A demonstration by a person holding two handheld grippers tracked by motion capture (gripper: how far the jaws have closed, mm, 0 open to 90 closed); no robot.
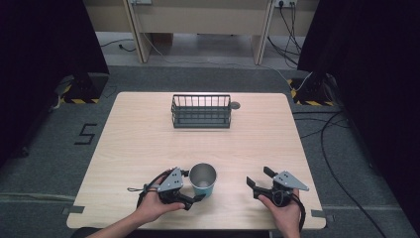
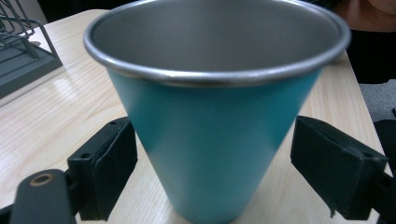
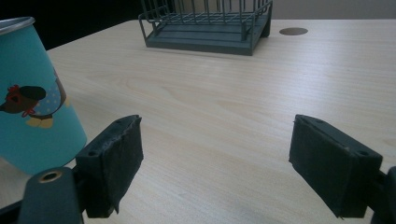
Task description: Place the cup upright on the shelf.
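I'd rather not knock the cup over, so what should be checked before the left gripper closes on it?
1. Teal metal cup upright on the light wooden table: ok.
2. Cup between the left gripper fingers: ok.
3. Fingers apart from the cup wall, gaps on both sides: ok.
4. Cup empty: cannot tell, its bottom is hidden.
5. Right gripper open and apart from the cup: ok.
6. Dark wire basket far across the table, no obstruction: ok.
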